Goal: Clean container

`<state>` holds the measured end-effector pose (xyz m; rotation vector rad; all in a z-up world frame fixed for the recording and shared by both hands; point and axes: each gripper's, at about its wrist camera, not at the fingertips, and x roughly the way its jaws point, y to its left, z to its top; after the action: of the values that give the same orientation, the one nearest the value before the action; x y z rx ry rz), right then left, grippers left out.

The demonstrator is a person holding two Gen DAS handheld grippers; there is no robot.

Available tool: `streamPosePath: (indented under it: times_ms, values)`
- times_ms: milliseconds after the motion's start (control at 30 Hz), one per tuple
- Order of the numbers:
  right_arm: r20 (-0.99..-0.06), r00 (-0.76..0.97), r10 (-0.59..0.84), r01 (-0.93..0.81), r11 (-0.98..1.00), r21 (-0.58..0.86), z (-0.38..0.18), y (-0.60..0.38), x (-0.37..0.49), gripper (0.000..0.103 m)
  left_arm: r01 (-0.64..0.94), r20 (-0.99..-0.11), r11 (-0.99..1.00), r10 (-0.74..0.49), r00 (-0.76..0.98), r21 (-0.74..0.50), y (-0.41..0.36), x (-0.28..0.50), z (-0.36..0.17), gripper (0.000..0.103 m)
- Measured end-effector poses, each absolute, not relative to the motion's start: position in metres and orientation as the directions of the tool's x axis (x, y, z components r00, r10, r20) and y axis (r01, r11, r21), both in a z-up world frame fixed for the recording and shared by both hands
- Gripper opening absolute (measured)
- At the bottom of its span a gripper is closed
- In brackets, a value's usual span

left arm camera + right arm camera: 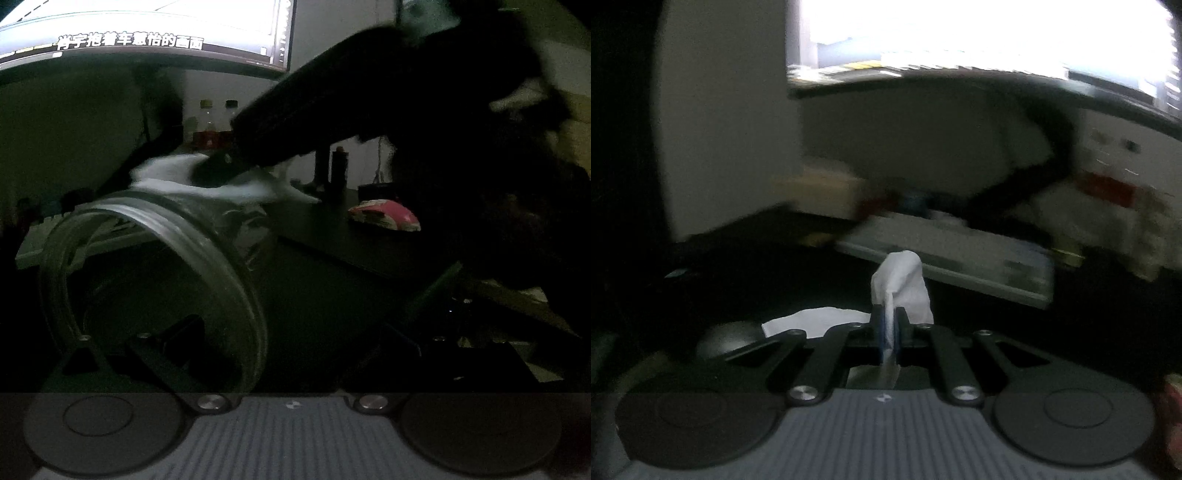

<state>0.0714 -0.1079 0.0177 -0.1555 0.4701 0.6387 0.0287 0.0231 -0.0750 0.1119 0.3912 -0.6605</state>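
A clear glass jar (155, 273) lies tilted in my left gripper (236, 332), its wide open mouth facing the camera; one finger shows through the glass, so the gripper is shut on the jar. In the left wrist view my right gripper (218, 166) comes in from the upper right and presses a white tissue (221, 184) on the jar's outer wall. In the right wrist view my right gripper (888, 325) is shut on the white tissue (903, 284), which sticks up between the fingers. The scene is dark and blurred.
A lit monitor (147, 33) stands behind. A keyboard (953, 258) lies on the dark desk (332, 240). Small bottles (214, 125) stand at the back and a pink-and-white packet (388, 216) lies to the right. A dark mouse (727, 338) sits at lower left.
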Motion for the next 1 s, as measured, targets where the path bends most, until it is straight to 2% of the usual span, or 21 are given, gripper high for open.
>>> streamPosePath:
  times_ms: [100, 167, 300, 367, 500, 600, 800, 900, 1000]
  values:
    - [-0.460, 0.649, 0.606, -0.675, 0.738, 0.020, 0.020, -0.104, 0.065, 0.009, 0.616, -0.384, 0.787, -0.578, 0.720, -0.029, 0.025, 0.030, -0.077, 0.103]
    - [-0.463, 0.694, 0.551, -0.629, 0.777, -0.018, 0.017, -0.104, 0.074, 0.009, 0.617, -0.383, 0.787, -0.579, 0.719, -0.032, 0.026, 0.030, -0.077, 0.103]
    - [-0.490, 0.799, 0.349, -0.441, 0.894, -0.084, 0.009, -0.110, 0.104, 0.010, 0.617, -0.384, 0.787, -0.579, 0.720, -0.030, 0.026, 0.029, -0.079, 0.103]
    - [-0.482, 0.812, 0.329, -0.425, 0.899, -0.103, 0.007, -0.107, 0.104, 0.010, 0.617, -0.383, 0.786, -0.580, 0.719, -0.032, 0.027, 0.030, -0.080, 0.103]
    - [-0.447, 0.725, 0.524, -0.612, 0.787, -0.070, 0.010, -0.099, 0.082, 0.010, 0.615, -0.373, 0.784, -0.598, 0.709, -0.088, 0.034, 0.039, -0.075, 0.103]
    - [-0.454, 0.697, 0.555, -0.640, 0.767, -0.046, 0.013, -0.096, 0.080, 0.007, 0.602, -0.370, 0.793, -0.590, 0.718, -0.094, 0.036, 0.045, -0.074, 0.103]
    - [-0.495, 0.787, 0.367, -0.480, 0.869, -0.119, 0.011, -0.101, 0.110, 0.007, 0.588, -0.366, 0.800, -0.586, 0.722, -0.121, 0.040, 0.049, -0.076, 0.103]
    - [-0.504, 0.746, 0.436, -0.524, 0.851, -0.040, 0.015, -0.102, 0.110, 0.007, 0.585, -0.355, 0.792, -0.605, 0.712, -0.176, 0.046, 0.057, -0.076, 0.103]
    - [-0.500, 0.630, 0.594, -0.610, 0.777, 0.154, 0.020, -0.105, 0.109, 0.007, 0.565, -0.352, 0.792, -0.610, 0.710, -0.231, 0.054, 0.068, -0.071, 0.103]
